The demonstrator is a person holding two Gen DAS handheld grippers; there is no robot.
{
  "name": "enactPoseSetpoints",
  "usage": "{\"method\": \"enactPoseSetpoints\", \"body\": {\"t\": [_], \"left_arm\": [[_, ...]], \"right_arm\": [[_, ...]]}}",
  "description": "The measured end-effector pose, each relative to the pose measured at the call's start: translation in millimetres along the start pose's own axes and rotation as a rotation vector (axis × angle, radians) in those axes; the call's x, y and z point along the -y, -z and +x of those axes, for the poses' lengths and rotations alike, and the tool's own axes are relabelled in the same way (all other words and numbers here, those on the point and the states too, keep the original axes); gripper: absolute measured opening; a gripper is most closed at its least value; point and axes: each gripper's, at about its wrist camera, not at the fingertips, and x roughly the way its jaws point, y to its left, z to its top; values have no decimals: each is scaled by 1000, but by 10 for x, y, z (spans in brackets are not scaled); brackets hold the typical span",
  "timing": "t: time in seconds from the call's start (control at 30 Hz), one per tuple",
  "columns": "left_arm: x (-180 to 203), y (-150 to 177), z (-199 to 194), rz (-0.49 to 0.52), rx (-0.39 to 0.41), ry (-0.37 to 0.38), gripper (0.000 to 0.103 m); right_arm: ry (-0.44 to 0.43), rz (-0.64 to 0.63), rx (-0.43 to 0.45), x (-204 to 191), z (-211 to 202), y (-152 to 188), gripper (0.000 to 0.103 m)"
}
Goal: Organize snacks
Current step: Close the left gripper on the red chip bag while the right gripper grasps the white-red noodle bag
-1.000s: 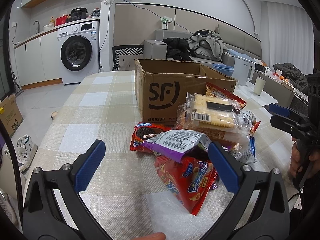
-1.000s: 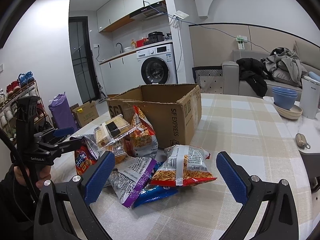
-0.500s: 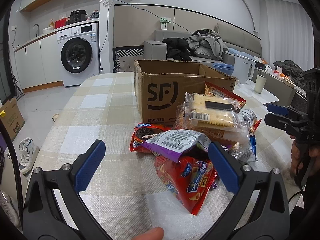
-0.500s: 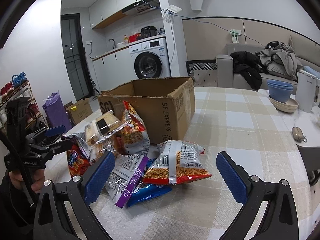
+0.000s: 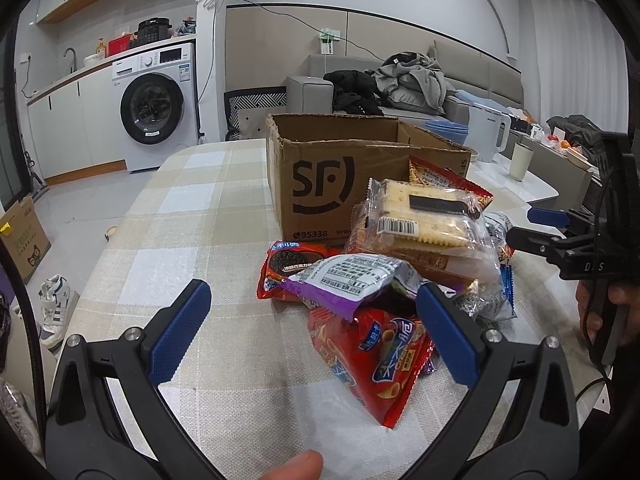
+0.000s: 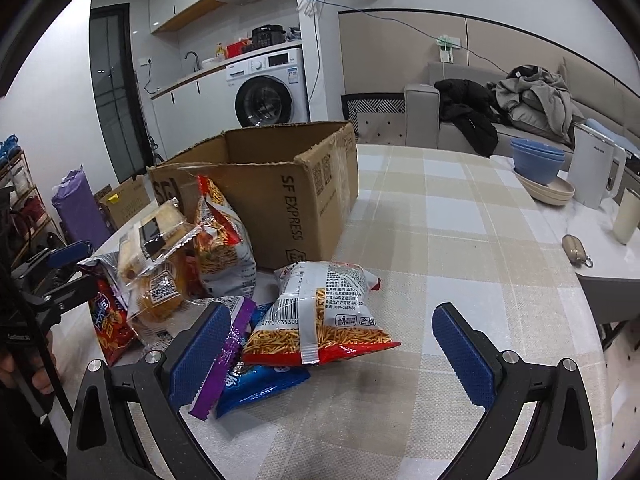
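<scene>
A pile of snack packs lies on the checked tablecloth in front of an open SF cardboard box. In the left wrist view a purple bag, a red chip bag, an Oreo pack and clear-wrapped crackers sit between and beyond my open left gripper. In the right wrist view a red noodle-snack bag lies just ahead of my open right gripper, over a blue pack. Neither gripper holds anything.
Blue bowls, a white kettle, a cup and a small pouch stand at the table's right side. A sofa with clothes and a washing machine are behind. The tablecloth right of the box is bare.
Both grippers have moved closer to the snack pile, which looms larger in each view. Both stay open and nothing was picked up.
</scene>
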Motion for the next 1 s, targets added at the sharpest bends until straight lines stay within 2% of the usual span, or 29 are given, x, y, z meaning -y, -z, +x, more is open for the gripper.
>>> {"method": "enactPoseSetpoints", "body": {"t": [0.4, 0.57, 0.7, 0.87, 1.0], "left_arm": [[8, 8, 96, -2, -30, 8, 103], [36, 12, 120, 12, -41, 14, 103], [51, 14, 142, 15, -48, 17, 103], [75, 25, 148, 33, -62, 12, 103], [89, 28, 166, 30, -94, 35, 103]], "right_arm": [[-7, 13, -84, 52, 324, -103, 102], [-6, -4, -137, 2, 454, -119, 82], [-22, -3, -131, 27, 472, -130, 78], [-29, 2, -114, 58, 438, -131, 62], [-33, -4, -101, 70, 392, -121, 55]]}}
